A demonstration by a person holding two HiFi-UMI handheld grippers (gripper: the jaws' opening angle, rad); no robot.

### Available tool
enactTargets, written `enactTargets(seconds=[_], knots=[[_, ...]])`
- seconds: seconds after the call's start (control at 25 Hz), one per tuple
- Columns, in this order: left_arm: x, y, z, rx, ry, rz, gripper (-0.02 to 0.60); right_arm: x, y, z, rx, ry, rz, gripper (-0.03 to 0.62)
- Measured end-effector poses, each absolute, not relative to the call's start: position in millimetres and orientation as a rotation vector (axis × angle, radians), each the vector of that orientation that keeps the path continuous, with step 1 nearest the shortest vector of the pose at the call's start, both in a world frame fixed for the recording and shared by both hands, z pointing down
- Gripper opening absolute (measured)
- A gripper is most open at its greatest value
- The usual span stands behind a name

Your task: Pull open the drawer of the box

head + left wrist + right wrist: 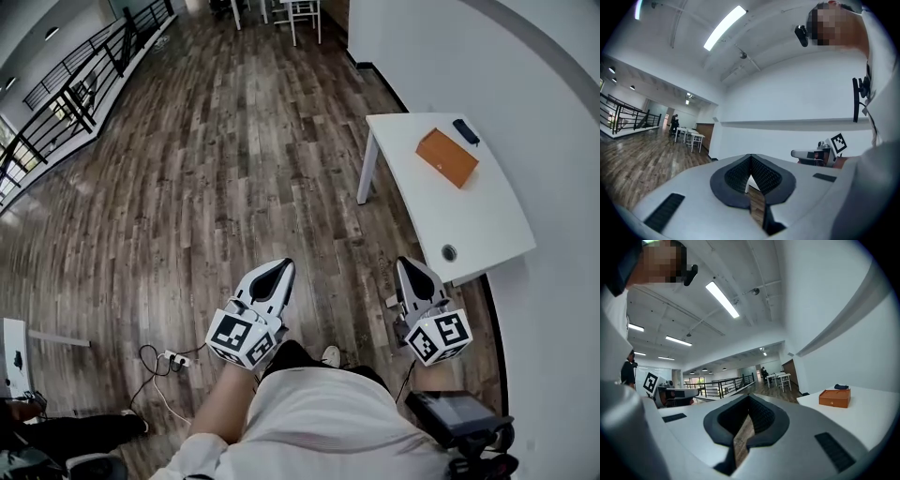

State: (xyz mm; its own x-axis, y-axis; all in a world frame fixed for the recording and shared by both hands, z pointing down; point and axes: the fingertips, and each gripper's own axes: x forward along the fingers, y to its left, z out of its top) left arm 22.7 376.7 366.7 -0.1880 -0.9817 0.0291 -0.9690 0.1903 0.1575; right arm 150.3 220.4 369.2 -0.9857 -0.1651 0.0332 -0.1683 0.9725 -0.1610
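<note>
The orange box [447,157] lies on the white table [487,234] at the right, its drawer front facing the table's inner edge; the right gripper view shows the box [834,398] far ahead to the right. A small dark object [466,131] rests just beyond it. Both grippers are held close to the person's body, well short of the table. My left gripper [277,270] points forward over the wood floor, jaws together and empty. My right gripper [411,266] sits near the table's front corner, also shut with nothing in it.
The wood floor stretches ahead, with a black railing [75,89] at the far left. More white tables [302,14] stand at the far end. A power strip with cables [173,357] lies on the floor at lower left. A white wall runs along the right.
</note>
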Motion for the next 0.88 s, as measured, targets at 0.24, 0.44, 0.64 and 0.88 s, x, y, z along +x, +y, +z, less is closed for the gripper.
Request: enactTargets(seconds=[0.24,0.44,0.64,0.88], knots=[[3.6,327.7,372.8,1.943,-2.302,-0.147,0.009,139.4,180.1,389.6,0.288,-3.075,0.293,0.003],[-24.8,287.8,382.3,1.991,-2.251,-0.166,0.009,117.2,146.6,396.0,0.355,-3.07,0.267,0.003],[-65.4,242.5,381.5,2.06,-2.186,-0.153,0.009,77.7,104.4,388.8,0.448,-3.077,0.257,0.003],[-145.4,196.0,377.9,2.125,-2.129,-0.153,0.009,13.2,68.4,385.0,0.567,-3.049,0.244,0.003]])
